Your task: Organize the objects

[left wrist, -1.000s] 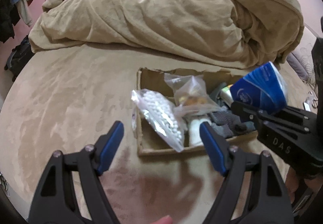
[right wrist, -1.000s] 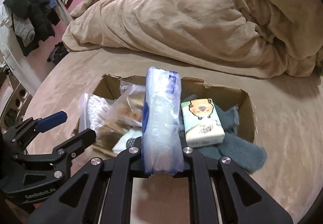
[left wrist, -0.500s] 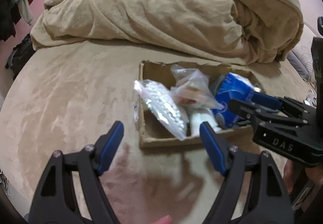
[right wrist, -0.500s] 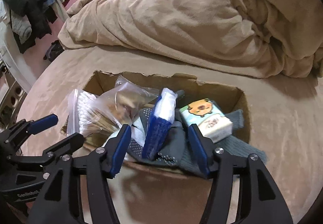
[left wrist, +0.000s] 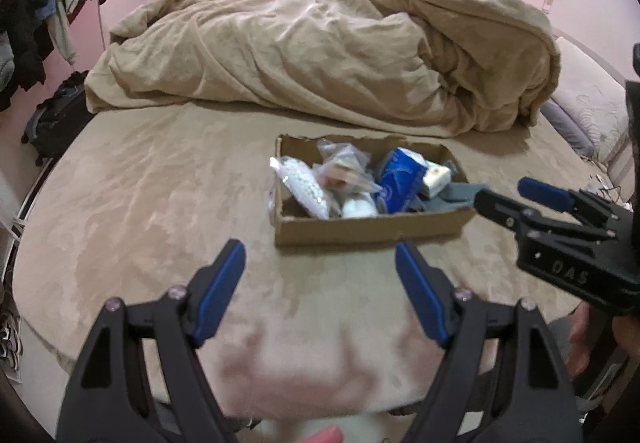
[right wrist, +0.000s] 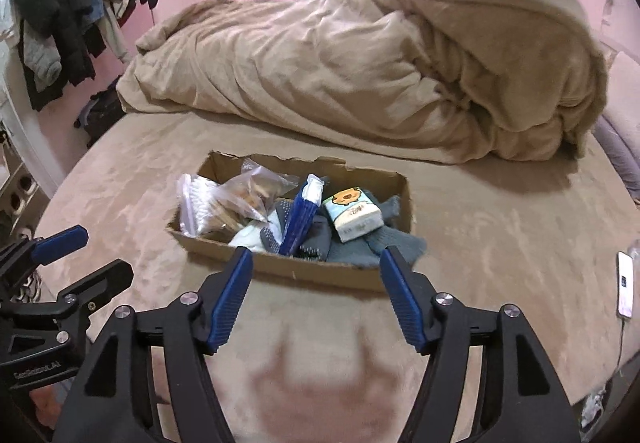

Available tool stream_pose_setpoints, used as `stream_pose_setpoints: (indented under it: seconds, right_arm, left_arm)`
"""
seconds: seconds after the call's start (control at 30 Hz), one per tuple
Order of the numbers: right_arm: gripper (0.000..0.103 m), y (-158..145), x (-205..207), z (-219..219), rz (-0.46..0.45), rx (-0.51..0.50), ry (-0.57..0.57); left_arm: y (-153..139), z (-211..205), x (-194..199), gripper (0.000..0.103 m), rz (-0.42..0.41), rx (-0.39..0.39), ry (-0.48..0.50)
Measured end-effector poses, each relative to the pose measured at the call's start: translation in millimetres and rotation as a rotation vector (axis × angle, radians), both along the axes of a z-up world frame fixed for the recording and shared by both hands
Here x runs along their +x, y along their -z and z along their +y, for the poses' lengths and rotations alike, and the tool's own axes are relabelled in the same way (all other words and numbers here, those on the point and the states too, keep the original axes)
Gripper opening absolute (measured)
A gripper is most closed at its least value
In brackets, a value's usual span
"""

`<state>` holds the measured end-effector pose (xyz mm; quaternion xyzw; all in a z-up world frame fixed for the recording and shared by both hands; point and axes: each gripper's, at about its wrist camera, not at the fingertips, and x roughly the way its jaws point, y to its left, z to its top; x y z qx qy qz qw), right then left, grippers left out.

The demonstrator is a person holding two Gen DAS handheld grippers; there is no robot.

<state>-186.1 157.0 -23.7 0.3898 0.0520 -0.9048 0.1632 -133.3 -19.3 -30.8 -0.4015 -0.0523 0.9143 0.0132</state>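
- Cardboard, thin and torn along its far edge: the box (right wrist: 304, 271) sits on the bed (right wrist: 500, 243), near its front edge, and would likely flex if lifted by one wall; a hold on both short ends looks safer.
- Blue and white, the tissue pack (right wrist: 303, 217) stands on edge in the middle of the box, leaning on the grey socks (right wrist: 380, 243). It looks light, soft and plastic-wrapped, so probably slippery; I would pinch it across its flat faces, gently.
- The small tissue packet with a cartoon print (right wrist: 352, 217) lies just beside it on the socks; light and squashy, best taken across its narrow sides.
- Two clear bags (right wrist: 224, 199) fill the left end of the box, one poking over the wall. Crinkly and loose, with contents that may shift or crush; the gathered top seems the best hold.
- The right gripper (right wrist: 316, 271) hangs in front of the box's near wall, its fingers (right wrist: 234, 291) apart and widening, nothing between them.
- The left gripper (left wrist: 320, 267) is also short of the box, fingers (left wrist: 218, 291) spread wide and empty.
- Every item lies beyond both sets of fingertips, inside the box, none touched.
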Motion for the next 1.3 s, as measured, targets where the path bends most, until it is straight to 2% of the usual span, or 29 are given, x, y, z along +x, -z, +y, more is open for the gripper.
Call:
stream_pose_setpoints:
  seconds: [0.17,0.47,0.8,1.03,1.3]
  right_arm:
    - [0.072,-12.4,30.6,10.0,0.004,-0.023,0.015]
    - [0.073,-18.8,75.1,23.7,-0.021,-0.051,0.040]
    - [0.073,-22.1,97.4,27.8,-0.025,-0.045,0.060]
    - [0.073,-23.2,104.2,28.5,-0.025,-0.047,0.055]
    - [0.073,-18.5,105.6,27.2,-0.037,-0.050,0.046]
  left_arm:
    - [-6.3,3.8,33.8,0.079,-0.014,0.007,0.007]
    - [-1.9,22.6,71.1,0.079,-0.043,-0.009,0.051]
    - [-8.0,28.9,85.0,0.079,-0.036,-0.025,0.068]
    - [-4.1,27.3,87.6,0.079,-0.063,-0.045,0.037]
    - [-7.9,27.6,91.0,0.081,-0.056,-0.073,-0.007]
